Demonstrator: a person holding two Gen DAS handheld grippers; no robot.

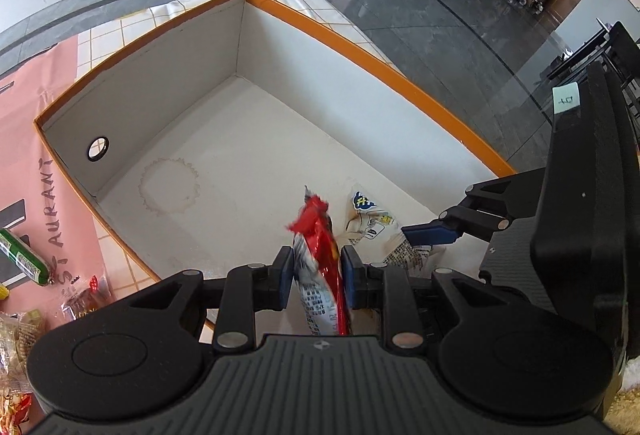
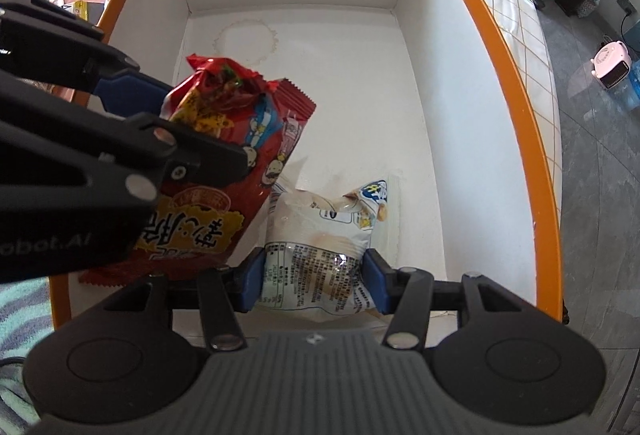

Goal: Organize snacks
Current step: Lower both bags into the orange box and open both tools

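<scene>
An open white box with an orange rim (image 1: 352, 43) (image 2: 500, 35) fills both views. My left gripper (image 1: 316, 277) (image 2: 176, 123) is shut on a red snack bag (image 1: 320, 235) (image 2: 240, 139), which hangs edge-on inside the box near its front wall. My right gripper (image 2: 314, 283) is shut on a white snack bag (image 2: 320, 235) (image 1: 368, 219) whose lower end rests on the box floor, just right of the red bag. In the left wrist view only one blue fingertip (image 1: 430, 235) of the right gripper shows beside the white bag.
Loose snacks lie on the pink cloth (image 1: 40, 123) left of the box: a green stick (image 1: 24, 255) and several wrapped packets (image 1: 84, 295). The box floor behind the two bags is bare apart from a ring stain (image 1: 168, 187). The table edge runs close along the box's right side.
</scene>
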